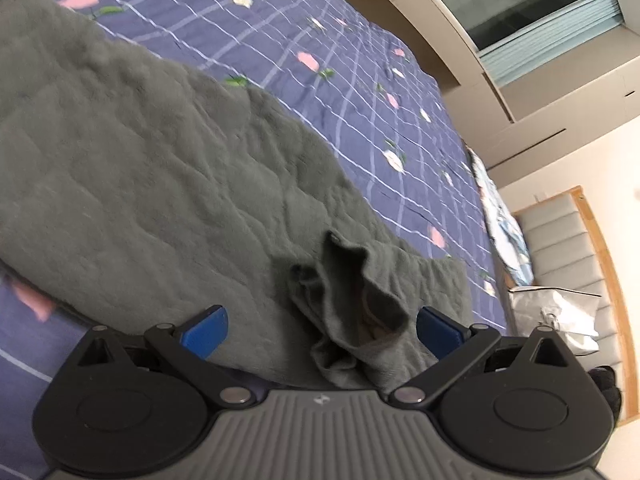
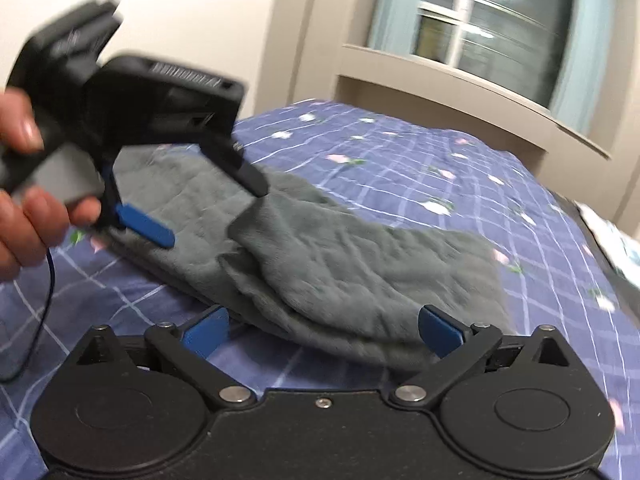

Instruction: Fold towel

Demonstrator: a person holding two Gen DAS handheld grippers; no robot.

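Note:
A grey plush towel [image 1: 140, 168] lies folded on the bed, with a bunched corner [image 1: 352, 304] sticking up near its close edge. My left gripper [image 1: 322, 332] hovers open over that corner, its blue pads on either side and nothing pinched. In the right wrist view the same towel [image 2: 320, 248] lies in layers. My right gripper [image 2: 324, 330] stands open at its near edge. The left gripper [image 2: 214, 216] shows there too, blurred, held by a hand [image 2: 28, 208] above the towel's far left part, fingers apart.
The bed has a blue checked cover [image 1: 360, 80] with flower prints. A window [image 2: 500, 28] and ledge lie beyond the bed. At the right of the left wrist view are a padded headboard [image 1: 568, 248], a pillow [image 1: 504, 232] and a white bag [image 1: 560, 312]. A thin cable [image 2: 44, 312] hangs at left.

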